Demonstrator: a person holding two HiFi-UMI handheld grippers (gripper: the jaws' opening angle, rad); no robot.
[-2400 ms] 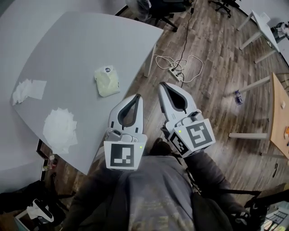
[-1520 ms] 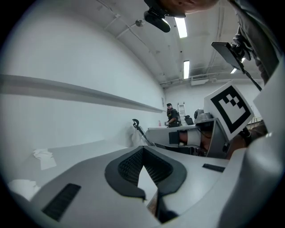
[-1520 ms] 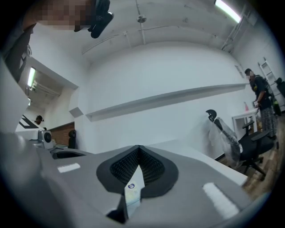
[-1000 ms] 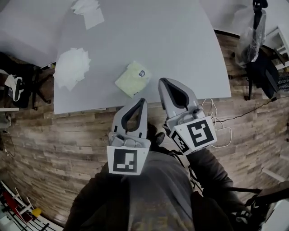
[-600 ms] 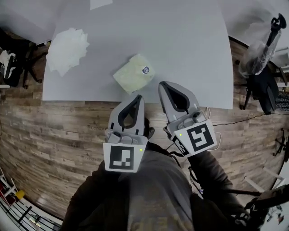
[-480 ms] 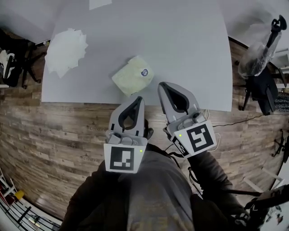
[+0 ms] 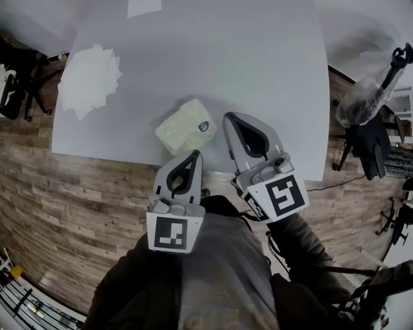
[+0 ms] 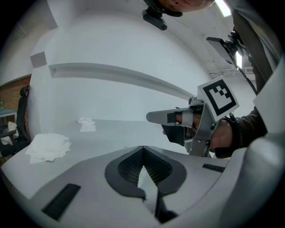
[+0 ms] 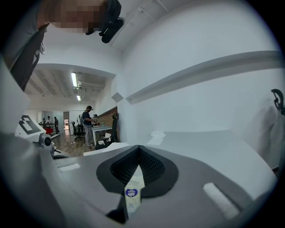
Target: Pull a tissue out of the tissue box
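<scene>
Head view: a pale yellow-green soft tissue pack (image 7: 184, 126) is seen lying flat on the grey table (image 7: 258, 58), close to the table's near edge and set at a slant to it. A round blue sticker (image 7: 204, 126) is noted on the pack's top, toward its right end. No tissue is seen standing out of the pack.

The left gripper (image 7: 195, 155) is held low over the table's near edge, its tips just short of the pack's near side; contact cannot be judged. The right gripper (image 7: 227, 117) is held further forward over the table, its tips just beside the pack's right end. The pack is held by neither.

Left gripper view: the jaws are seen pressed together at the tips, with only the teardrop hollow behind them left open. A pale sliver is seen through the slot below; what it is cannot be told. The right gripper is seen to the right, with its marker cube.

Right gripper view: the jaws are likewise closed tip to tip. The pack and its blue sticker are seen through the hollow, lying beyond the jaws and not pinched by them.

A loose stack of white tissues (image 7: 90, 77) is noted toward the table's left edge, well apart from the pack. A single white sheet (image 7: 143, 6) lies at the far edge. Wood-plank floor (image 7: 97, 193) shows below the table.
</scene>
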